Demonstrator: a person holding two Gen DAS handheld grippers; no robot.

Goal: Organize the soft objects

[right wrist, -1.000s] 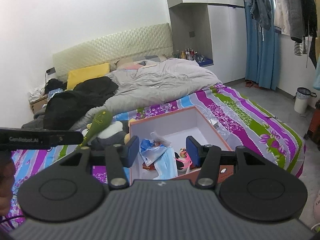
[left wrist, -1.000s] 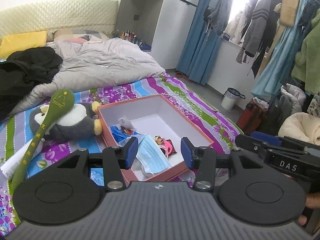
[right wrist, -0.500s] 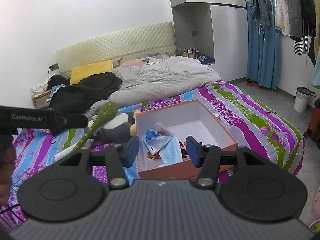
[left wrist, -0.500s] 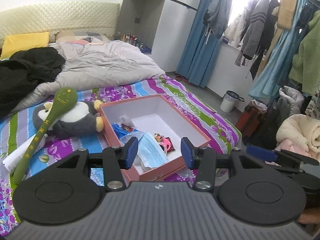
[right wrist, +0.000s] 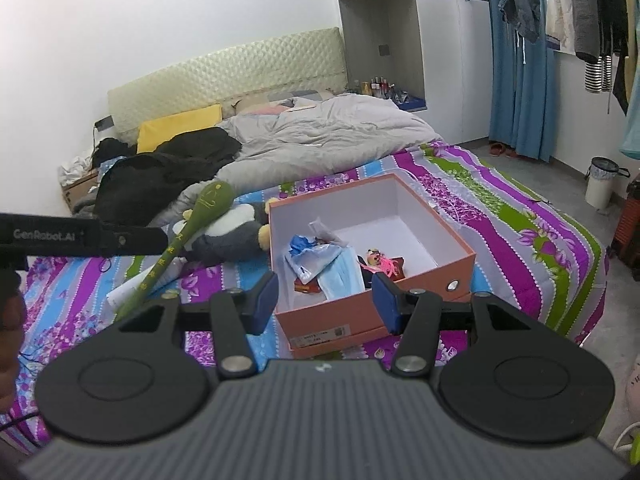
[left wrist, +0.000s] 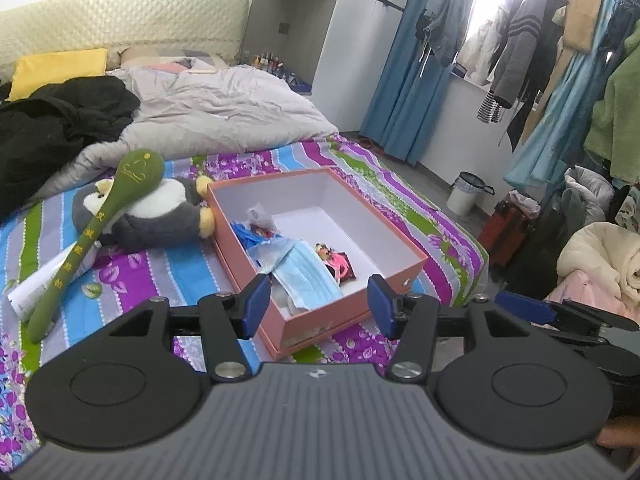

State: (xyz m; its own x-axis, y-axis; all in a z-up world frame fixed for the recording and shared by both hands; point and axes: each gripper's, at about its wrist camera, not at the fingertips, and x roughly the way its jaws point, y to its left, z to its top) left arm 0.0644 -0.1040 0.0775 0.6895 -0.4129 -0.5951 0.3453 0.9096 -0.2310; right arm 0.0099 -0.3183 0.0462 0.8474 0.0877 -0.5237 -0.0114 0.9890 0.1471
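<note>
Left gripper [left wrist: 315, 300]: jaws spread wide, nothing between them; it hangs above the near edge of the bed, aimed at the box.
Right gripper [right wrist: 325, 301]: jaws likewise wide apart and empty, held over the near side of the box.
Box [right wrist: 460, 258]: open, salmon-coloured, white inside, sitting on the striped floral bedspread [right wrist: 520, 216]; it already holds a blue face mask [left wrist: 308, 276], a small doll with pink hair [right wrist: 382, 262] and some crumpled wrappers.
Plush penguin [left wrist: 156, 216]: grey and white, lying on the bedspread just beside the box's left wall, apparently touching it.
Green soft spoon [left wrist: 100, 220]: long, resting across the penguin, its handle running down toward a white paper on the bed.
Step in hand: seemingly an approach; neither tool has committed to an item yet.
Next move: probably lift the spoon or the penguin into the box; since the spoon lies on top, taking it first looks sensible.
Hard to make out: items under the mask, the gold lettering on the spoon, and the label on the box front.
Cut off: the person's hands, barely seen at the frame edges.
</note>
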